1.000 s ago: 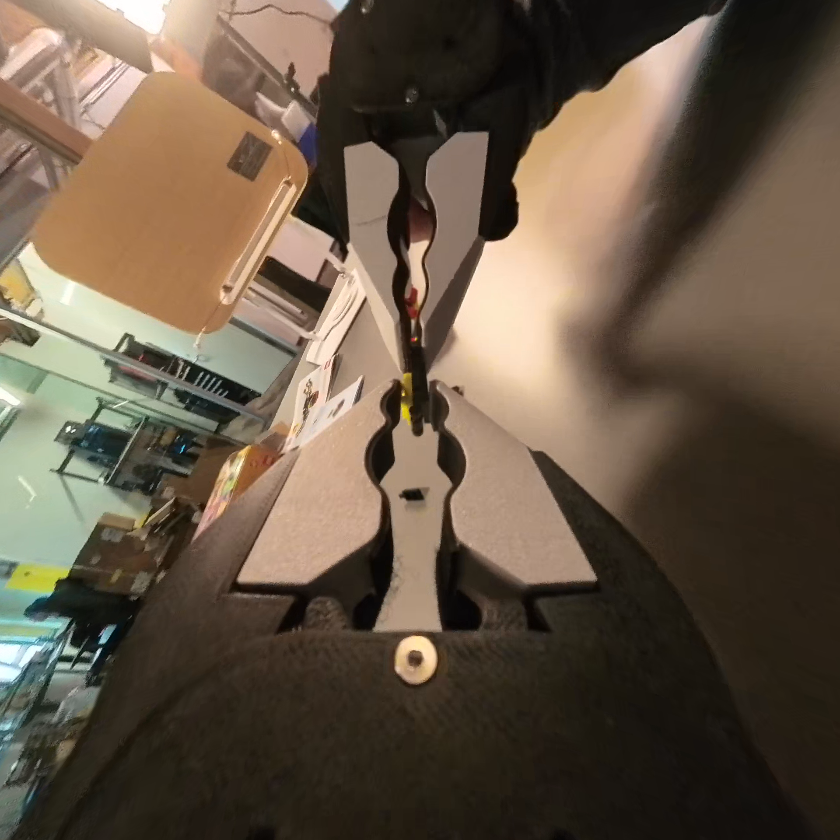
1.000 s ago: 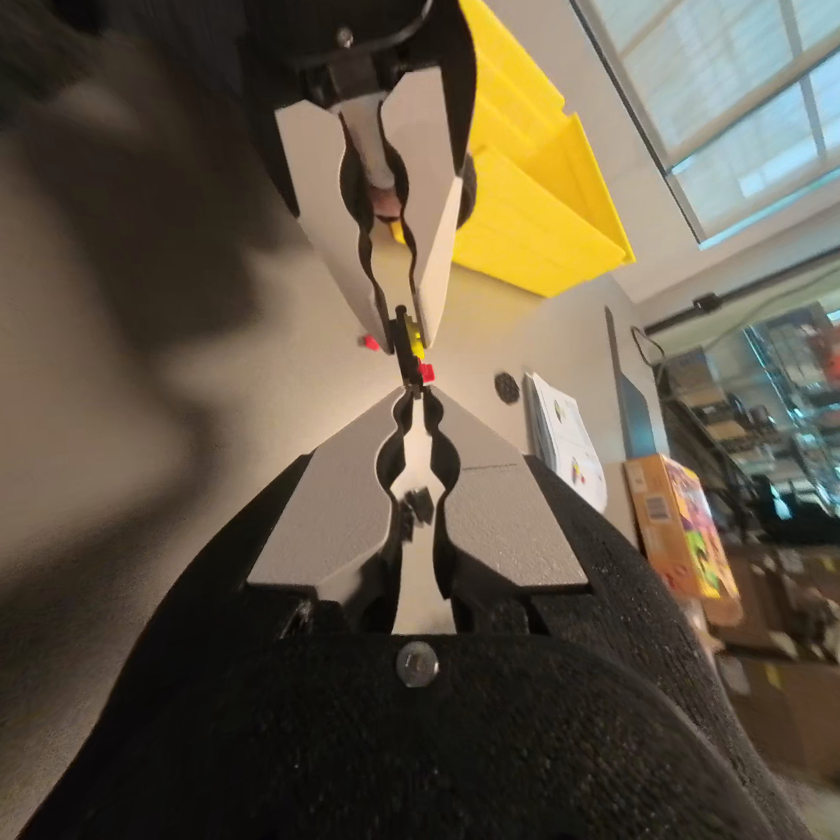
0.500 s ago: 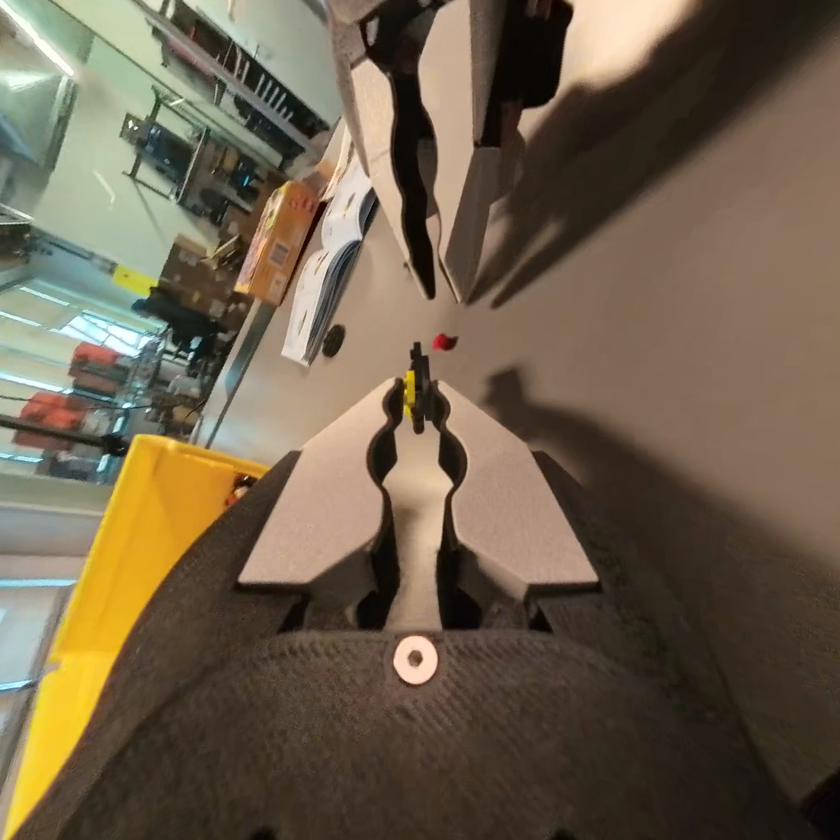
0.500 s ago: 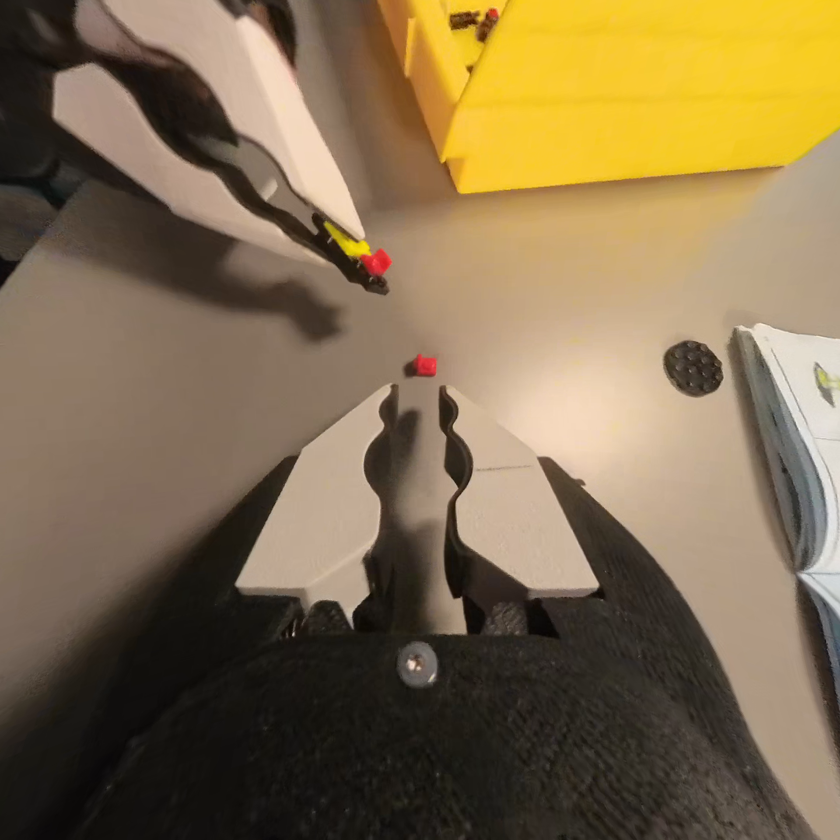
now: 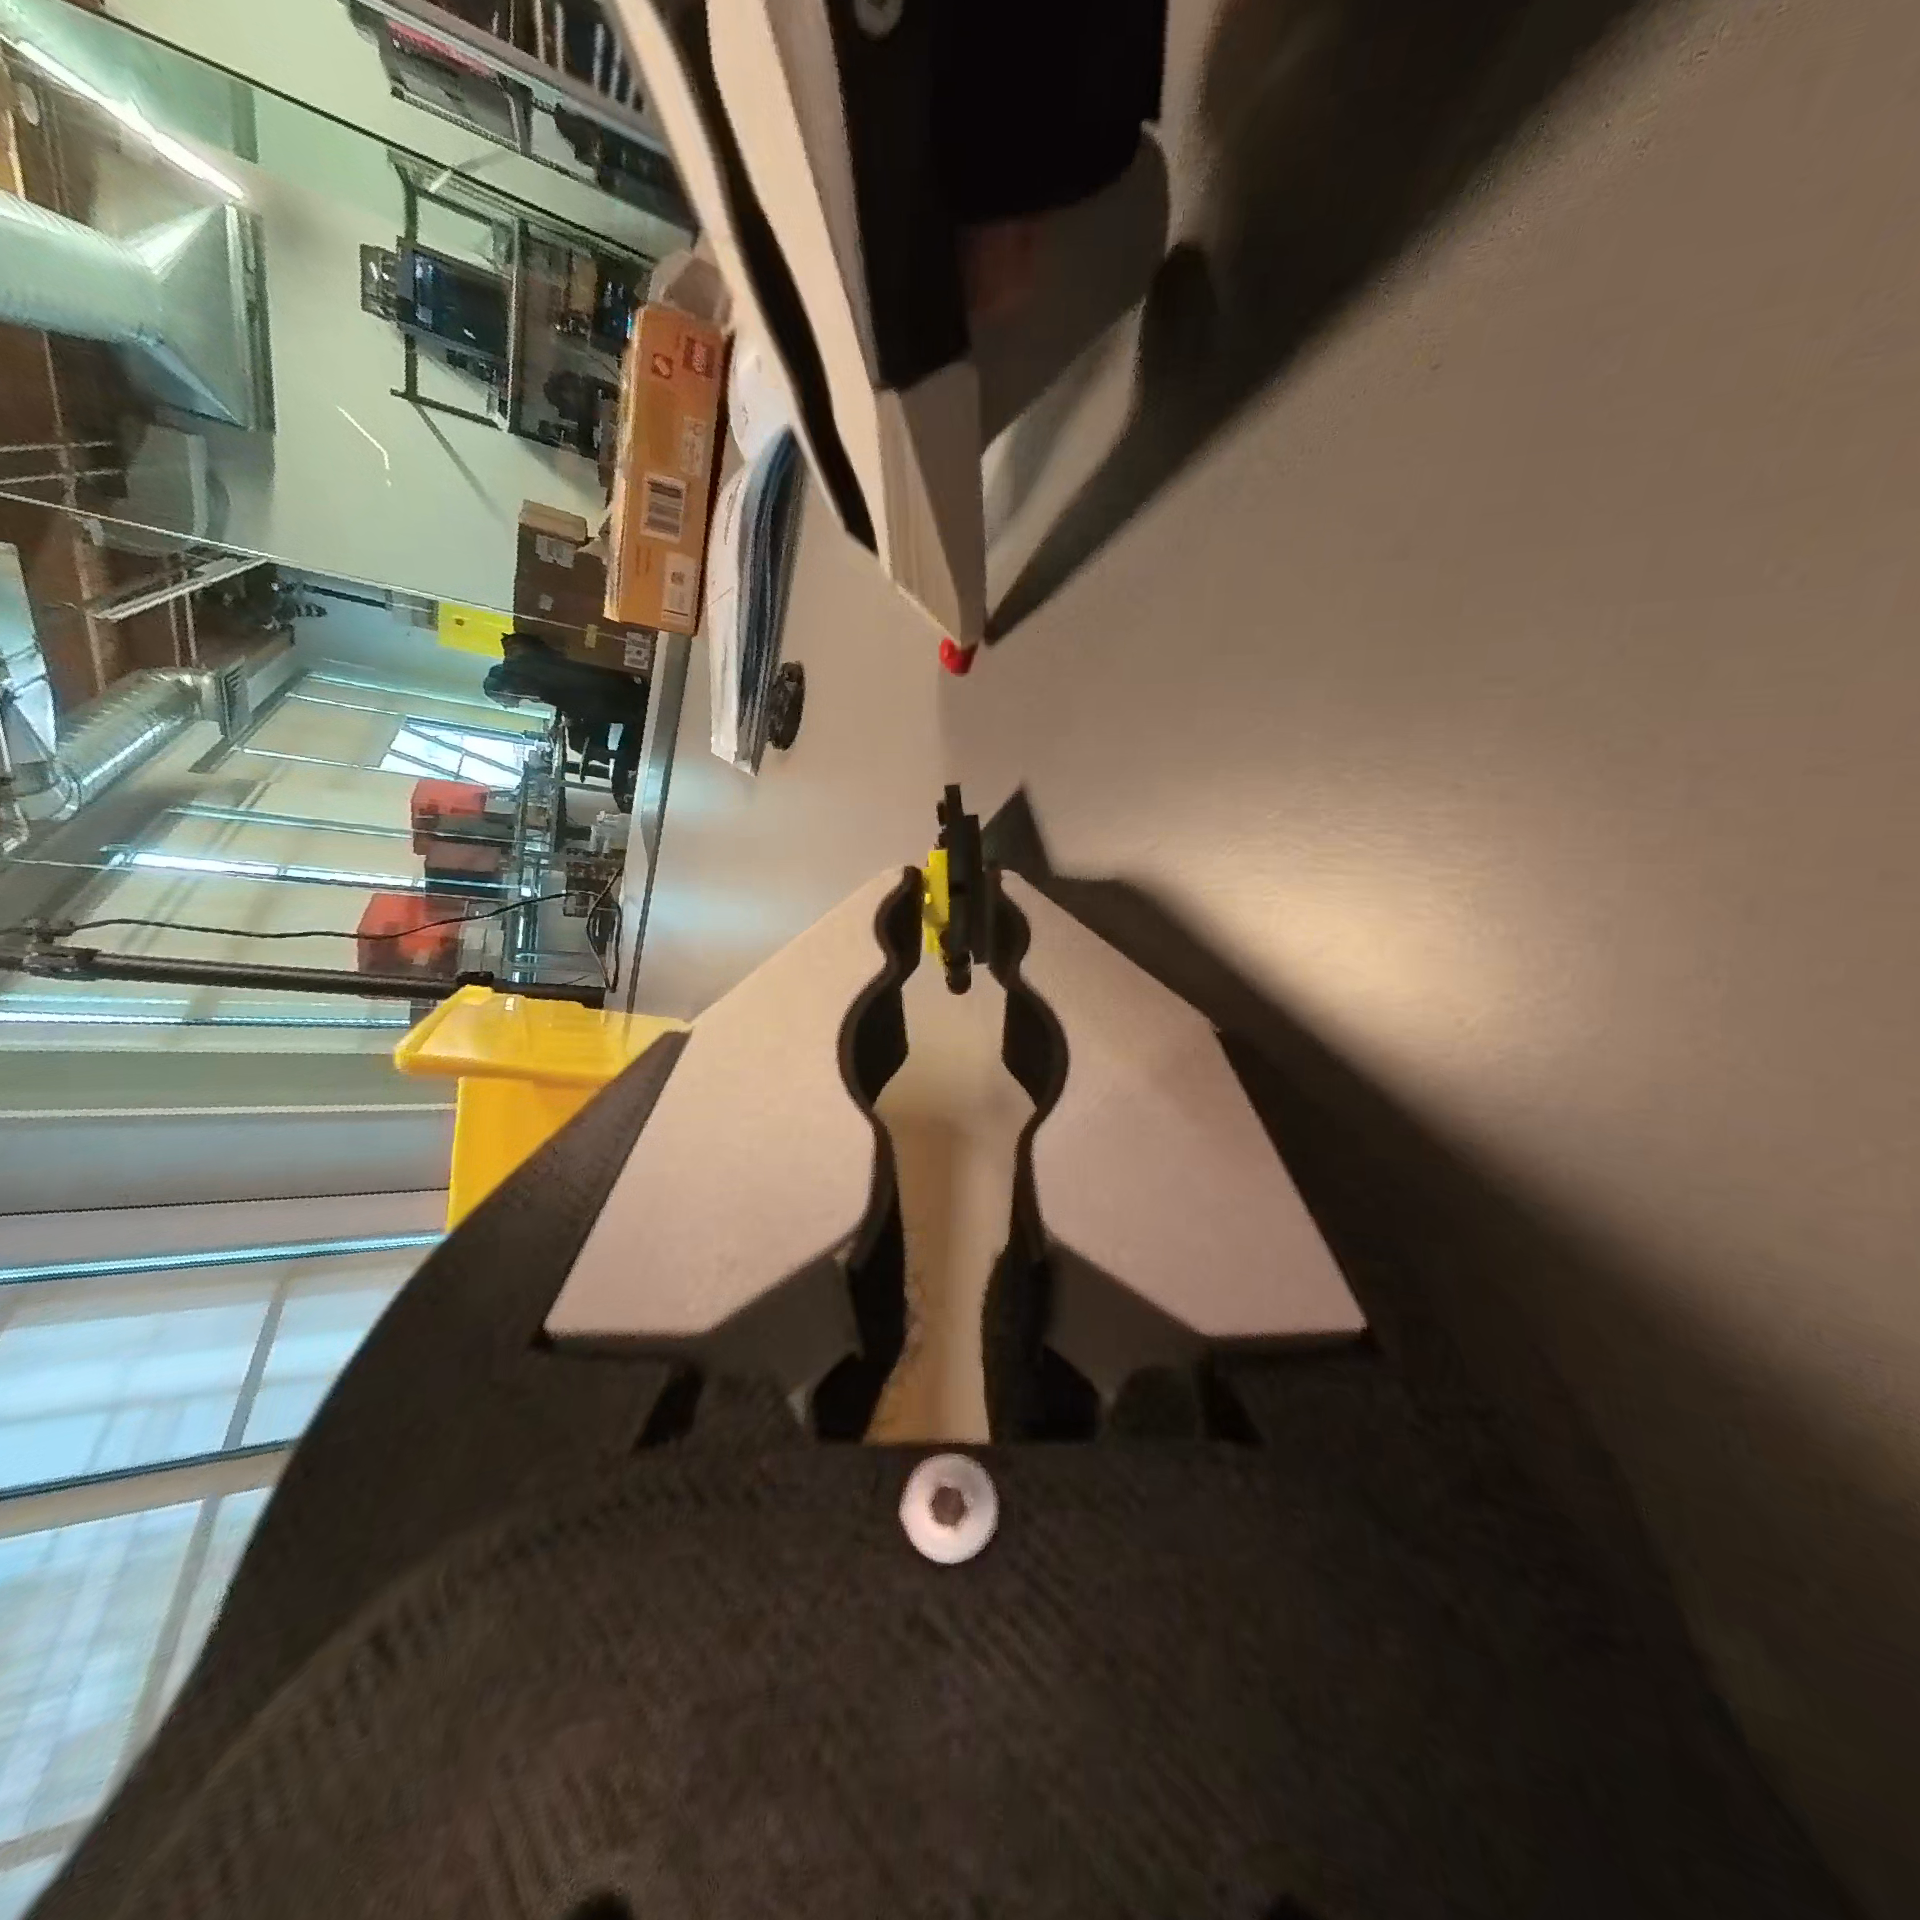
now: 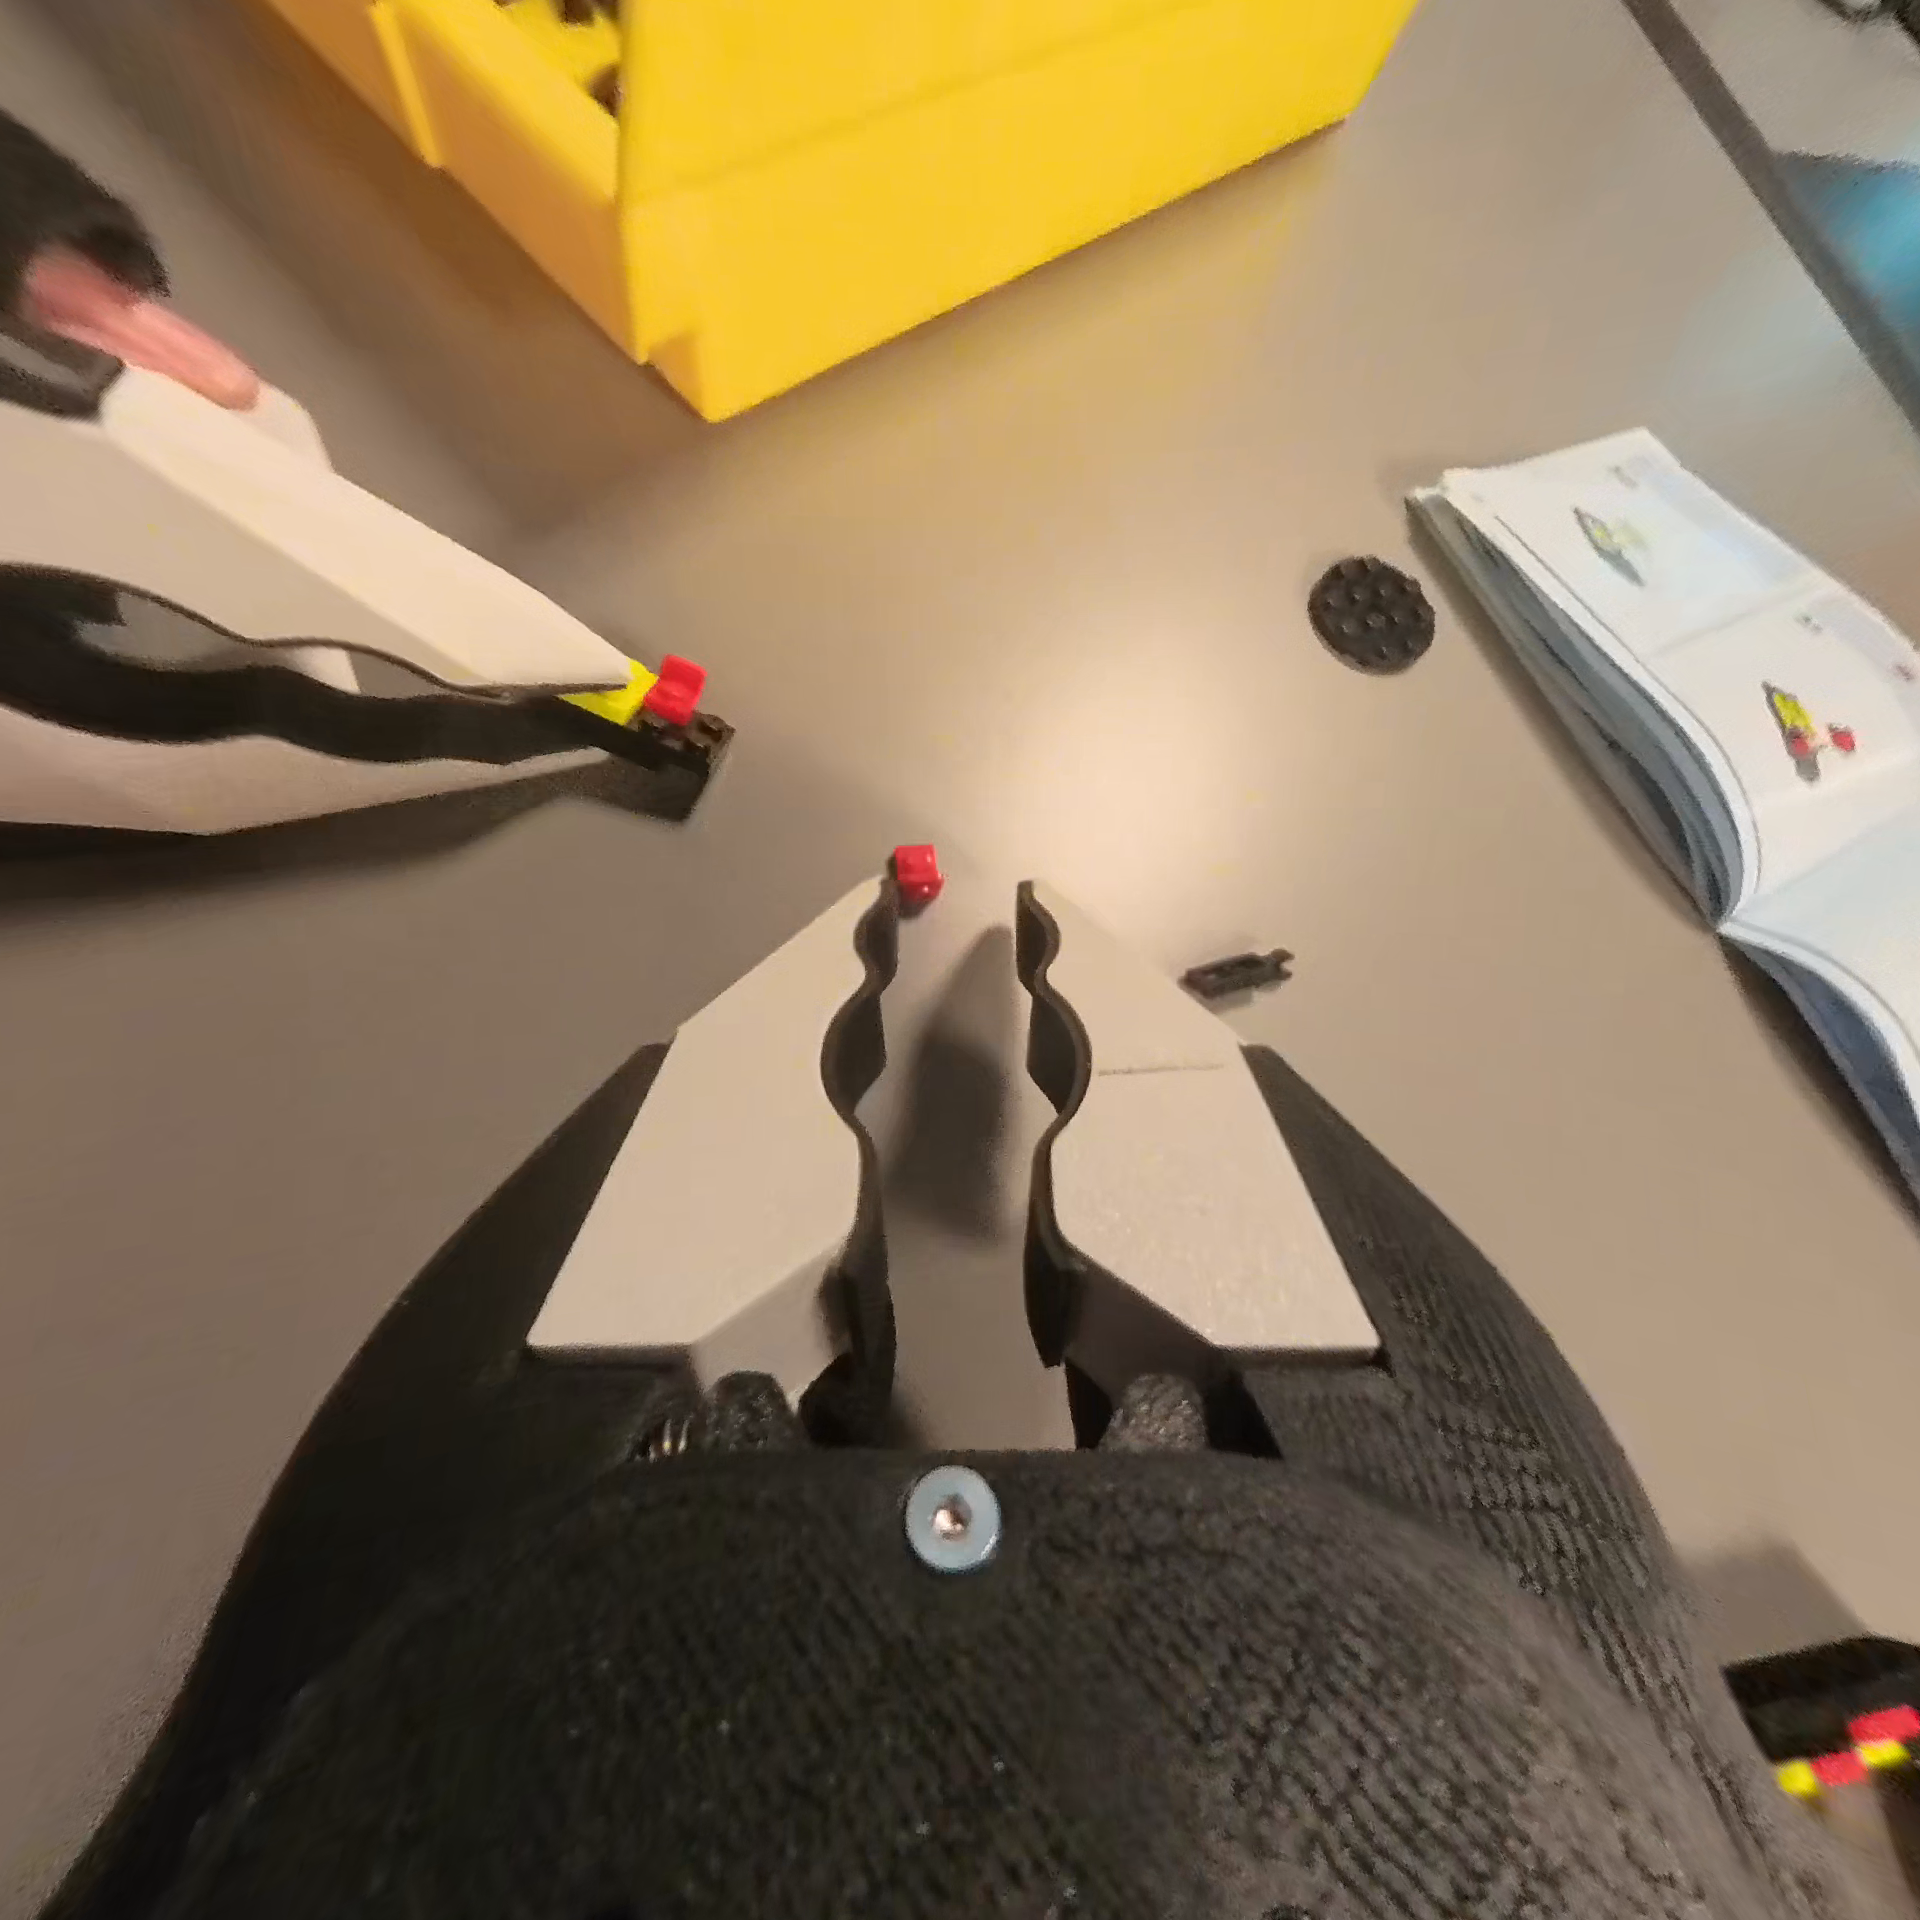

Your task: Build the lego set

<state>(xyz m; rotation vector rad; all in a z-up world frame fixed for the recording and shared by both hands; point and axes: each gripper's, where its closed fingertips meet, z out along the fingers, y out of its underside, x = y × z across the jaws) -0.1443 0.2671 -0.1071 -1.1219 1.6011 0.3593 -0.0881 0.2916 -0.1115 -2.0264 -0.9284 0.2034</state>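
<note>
My left gripper (image 5: 958, 896) is shut on a small lego assembly (image 5: 954, 902): a black plate with a yellow piece. In the right wrist view the left gripper (image 6: 634, 696) holds this assembly (image 6: 675, 717) just above the table, with a red piece on top. My right gripper (image 6: 951, 896) is open and empty, low over the table. A loose red brick (image 6: 916, 873) lies on the table at its left fingertip. In the left wrist view the red brick (image 5: 956, 655) shows at the tip of the right gripper (image 5: 961, 623).
A yellow bin (image 6: 883, 156) stands at the back. An open instruction booklet (image 6: 1704, 707) lies at right, with a black round piece (image 6: 1371, 615) beside it. A small black piece (image 6: 1238, 972) lies right of my right gripper. Another lego build (image 6: 1839, 1714) shows at bottom right. The gap from one gripper's tips to the other's is roughly 7 cm.
The two grippers have pulled apart. My right gripper let go of the assembly, opened and came down to the loose red brick. My left gripper still holds the assembly and lowered it toward the table.
</note>
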